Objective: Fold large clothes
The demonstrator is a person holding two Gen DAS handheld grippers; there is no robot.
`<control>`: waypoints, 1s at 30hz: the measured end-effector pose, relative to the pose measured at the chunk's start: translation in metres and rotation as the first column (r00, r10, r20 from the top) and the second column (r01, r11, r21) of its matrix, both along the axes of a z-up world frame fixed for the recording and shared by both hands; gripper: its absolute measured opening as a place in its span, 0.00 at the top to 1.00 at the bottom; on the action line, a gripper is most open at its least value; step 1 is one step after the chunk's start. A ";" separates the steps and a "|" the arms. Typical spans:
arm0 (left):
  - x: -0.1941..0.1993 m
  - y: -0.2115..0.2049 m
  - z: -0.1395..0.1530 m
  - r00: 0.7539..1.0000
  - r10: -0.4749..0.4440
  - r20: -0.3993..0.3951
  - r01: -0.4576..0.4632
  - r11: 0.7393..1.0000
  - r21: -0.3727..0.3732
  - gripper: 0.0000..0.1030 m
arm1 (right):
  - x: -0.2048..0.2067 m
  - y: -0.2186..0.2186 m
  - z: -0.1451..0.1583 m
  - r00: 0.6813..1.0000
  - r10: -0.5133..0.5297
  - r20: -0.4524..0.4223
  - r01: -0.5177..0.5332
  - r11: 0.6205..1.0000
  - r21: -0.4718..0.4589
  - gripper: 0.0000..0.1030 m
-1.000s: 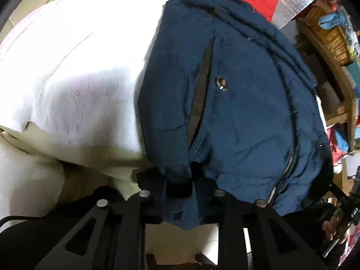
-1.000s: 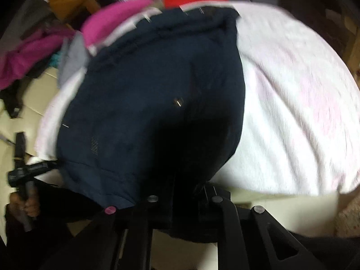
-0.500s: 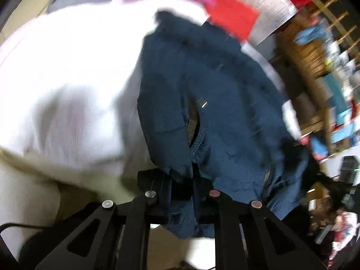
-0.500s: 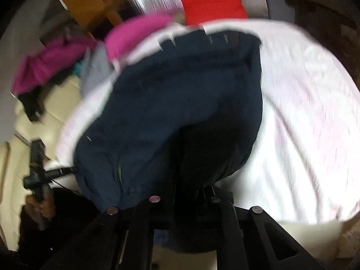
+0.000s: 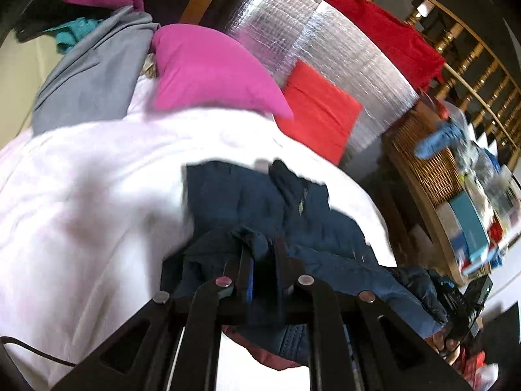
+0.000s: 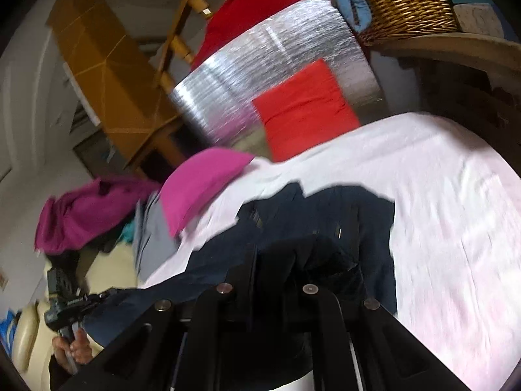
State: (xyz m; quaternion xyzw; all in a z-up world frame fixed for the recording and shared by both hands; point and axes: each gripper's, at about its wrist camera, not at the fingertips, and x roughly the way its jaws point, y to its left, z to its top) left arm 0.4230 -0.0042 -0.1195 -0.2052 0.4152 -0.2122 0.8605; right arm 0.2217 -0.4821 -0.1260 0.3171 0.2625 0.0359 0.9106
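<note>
A navy padded jacket (image 5: pixel 247 202) lies on a table under a pale pink-white cloth (image 5: pixel 81 202). My left gripper (image 5: pixel 260 247) is shut on the jacket's near hem, which is lifted and bunched over the fingers. My right gripper (image 6: pixel 276 260) is shut on the other near corner of the jacket (image 6: pixel 342 215); dark fabric drapes over its fingers and hides the tips. The near half of the jacket is raised above the far half.
A magenta garment (image 5: pixel 208 71) and a grey one (image 5: pixel 94 75) lie at the cloth's far left. A folded red piece (image 5: pixel 319 110) leans on a silver foil panel (image 5: pixel 312 45). A wicker basket (image 6: pixel 403 3) stands on a wooden shelf at right.
Both grippers have risen and moved forward over the table, carrying the jacket's near hem up and toward its far end. The views now tilt up to the room behind.
</note>
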 end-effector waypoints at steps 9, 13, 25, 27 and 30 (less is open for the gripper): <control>0.138 -0.056 -0.052 0.997 0.050 -0.052 -0.047 0.997 0.063 0.90 | 0.153 -0.046 -0.077 0.988 -0.104 -0.115 0.120 0.984 0.134 0.88; 0.178 -0.068 -0.081 0.996 0.058 -0.074 -0.052 0.995 0.088 0.90 | 0.205 -0.070 -0.117 0.979 -0.110 -0.170 0.148 0.962 0.231 0.88; 0.197 -0.024 -0.065 0.983 0.182 -0.021 -0.182 0.960 -0.213 0.15 | 0.234 -0.124 -0.180 0.985 -0.117 -0.124 0.170 0.715 0.678 0.41; 0.182 -0.016 -0.045 0.975 0.222 0.022 -0.212 0.955 -0.206 0.15 | 0.222 -0.127 -0.169 0.984 -0.157 -0.080 0.170 0.729 0.663 0.32; 0.154 -0.022 -0.031 0.978 0.199 0.054 -0.194 0.977 -0.094 0.15 | 0.196 -0.125 -0.144 0.978 -0.208 -0.024 0.182 0.791 0.584 0.28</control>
